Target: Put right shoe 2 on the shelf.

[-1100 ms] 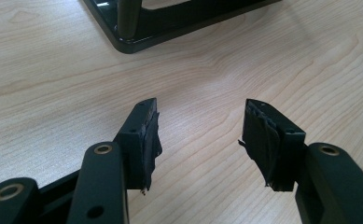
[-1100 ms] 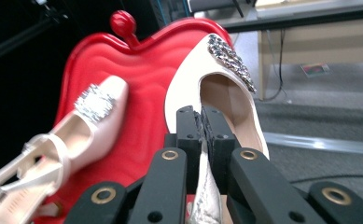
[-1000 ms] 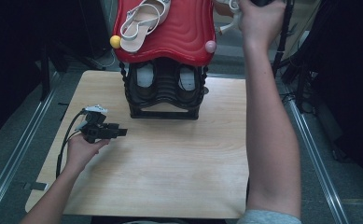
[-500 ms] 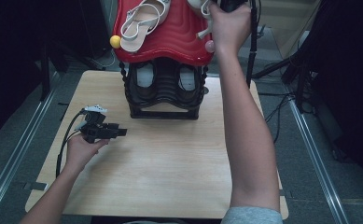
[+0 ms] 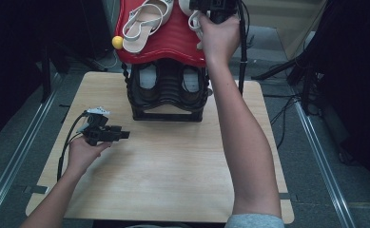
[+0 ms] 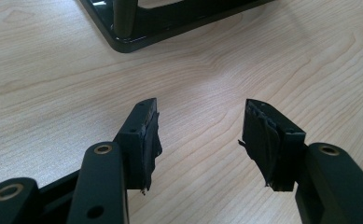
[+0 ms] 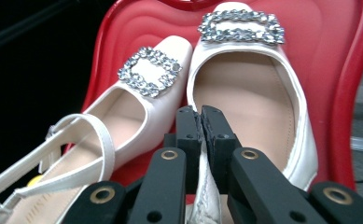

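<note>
1. High view: the person's right arm stretches forward over the table [image 5: 173, 190], forearm nearly straight, hand raised at the red tray [image 5: 173, 42] on top of the black rack [image 5: 166, 95]. The right gripper [image 5: 206, 7] sits at the tray's far right part, partly cut off by the picture's upper edge.
2. Right gripper view: the right gripper [image 7: 200, 122] has its jaws pressed together on the inner side wall of the right-hand shoe [image 7: 244, 93], a cream pump with a rhinestone buckle at the toe. The shoe lies on the red tray [image 7: 342, 93], toe pointing away from the camera.
3. Just beside it, on the left in this view, lies the second shoe [image 7: 137, 102] of the same kind, its strap curling toward the camera. The two toes are close together; contact cannot be judged.
4. High view: the left hand [image 5: 85, 152] rests low over the table near its left edge, holding the left gripper [image 5: 121, 135] level, pointed toward the table's middle.
5. Left gripper view: the left gripper [image 6: 198, 135] has its jaws well apart with nothing between them, over bare wood; the rack's base corner [image 6: 132, 37] lies ahead.
6. Obstructions: a yellow ball [image 5: 118, 42] sits at the tray's left edge; further pale shoes [image 5: 147, 78] sit inside the rack below.
</note>
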